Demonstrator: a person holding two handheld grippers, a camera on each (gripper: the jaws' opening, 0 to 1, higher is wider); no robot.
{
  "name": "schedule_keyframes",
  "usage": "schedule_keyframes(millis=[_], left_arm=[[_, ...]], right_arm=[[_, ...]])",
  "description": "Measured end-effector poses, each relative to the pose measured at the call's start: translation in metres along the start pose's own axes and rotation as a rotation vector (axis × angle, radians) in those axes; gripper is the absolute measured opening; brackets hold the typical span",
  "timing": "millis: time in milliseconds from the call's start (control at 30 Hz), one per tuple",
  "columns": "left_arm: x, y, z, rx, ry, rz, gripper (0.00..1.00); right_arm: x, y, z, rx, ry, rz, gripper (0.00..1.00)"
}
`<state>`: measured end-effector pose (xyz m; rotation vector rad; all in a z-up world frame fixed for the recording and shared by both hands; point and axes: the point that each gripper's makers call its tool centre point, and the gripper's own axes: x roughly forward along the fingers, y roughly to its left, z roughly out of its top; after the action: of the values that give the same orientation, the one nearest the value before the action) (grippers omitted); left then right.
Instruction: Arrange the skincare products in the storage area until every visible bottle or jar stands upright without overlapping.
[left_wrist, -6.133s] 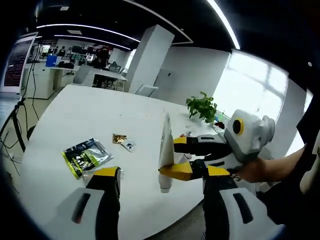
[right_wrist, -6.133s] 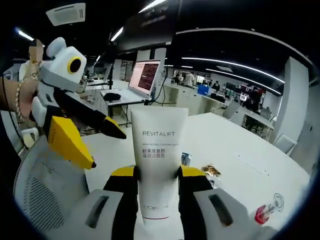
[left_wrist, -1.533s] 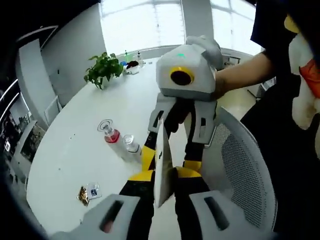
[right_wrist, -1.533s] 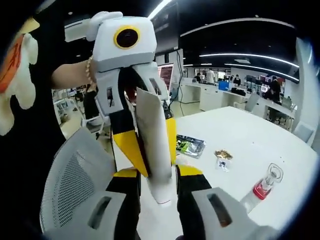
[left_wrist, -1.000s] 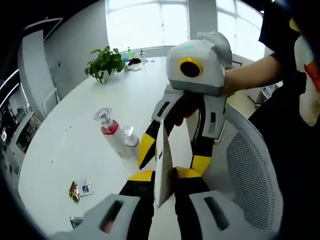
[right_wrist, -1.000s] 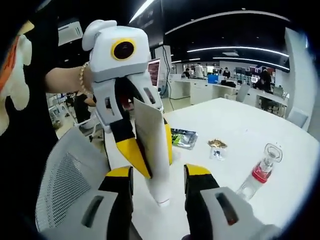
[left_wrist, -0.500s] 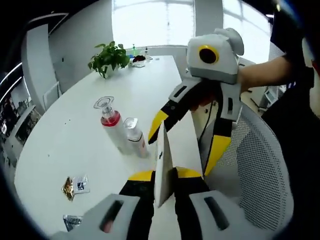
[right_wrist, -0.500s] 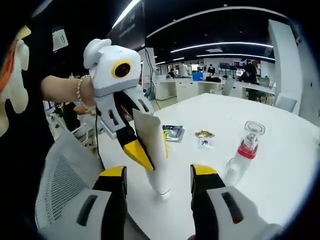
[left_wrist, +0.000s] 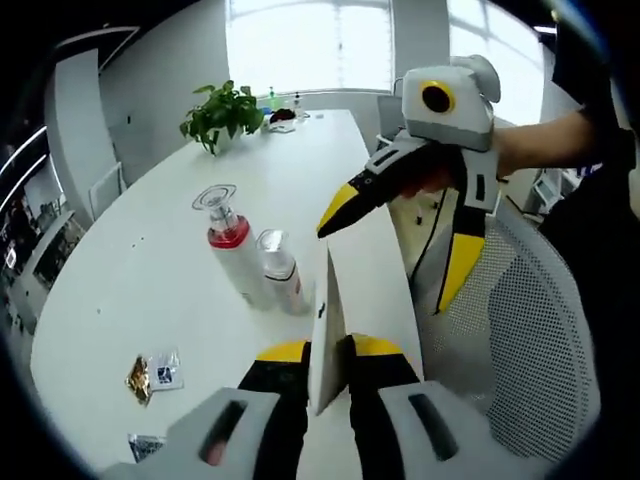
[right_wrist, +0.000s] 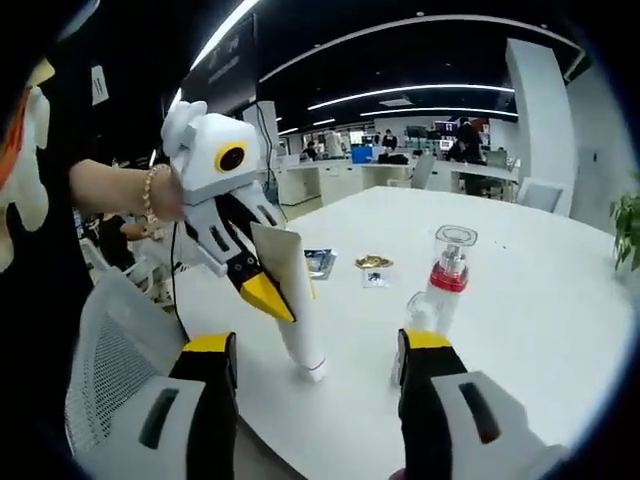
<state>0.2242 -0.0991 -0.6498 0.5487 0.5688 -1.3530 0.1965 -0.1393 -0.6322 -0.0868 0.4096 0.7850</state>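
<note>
- The left claw (right_wrist: 262, 285) is clamping the white tube (right_wrist: 293, 310), cap down at the near edge of the bench (left_wrist: 150, 300).
- The right claw (right_wrist: 315, 365) – apart now, having let go – is backing away.
- Handover done; two bottles (left_wrist: 238, 265) are standing upright nearby.

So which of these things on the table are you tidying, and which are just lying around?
For the job:
white tube, held by the left gripper
red-collared bottle
small clear bottle

Just lying about:
snack packets
potted plant
mesh chair
</note>
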Motion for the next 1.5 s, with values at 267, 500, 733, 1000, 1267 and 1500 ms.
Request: schedule_keyframes(millis=[267,500,733,1000,1267,1500], left_arm=[[0.006,0.012,0.004,0.012,-0.013,0.0,0.11],[0.01,0.025,0.007,0.01,-0.036,-0.001,0.11],[0.015,0.039,0.01,0.026,-0.043,0.002,0.11],[0.022,0.056,0.017,0.026,-0.063,0.01,0.11],[0.032,0.071,0.026,0.035,-0.076,0.01,0.12],[0.039,0.082,0.032,0.031,-0.097,0.009,0.12]], right_arm=[[-0.004,-0.003,-0.009,0.022,0.008,-0.041,0.75],[-0.004,-0.013,-0.013,0.032,0.009,-0.085,0.78],[-0.001,-0.011,-0.019,0.018,0.042,-0.08,0.82],[-0.002,-0.011,-0.015,0.053,0.013,-0.077,0.89],[-0.001,-0.013,-0.016,0.062,0.015,-0.087,0.9],[-0.001,-0.013,-0.016,0.069,0.016,-0.089,0.91]])
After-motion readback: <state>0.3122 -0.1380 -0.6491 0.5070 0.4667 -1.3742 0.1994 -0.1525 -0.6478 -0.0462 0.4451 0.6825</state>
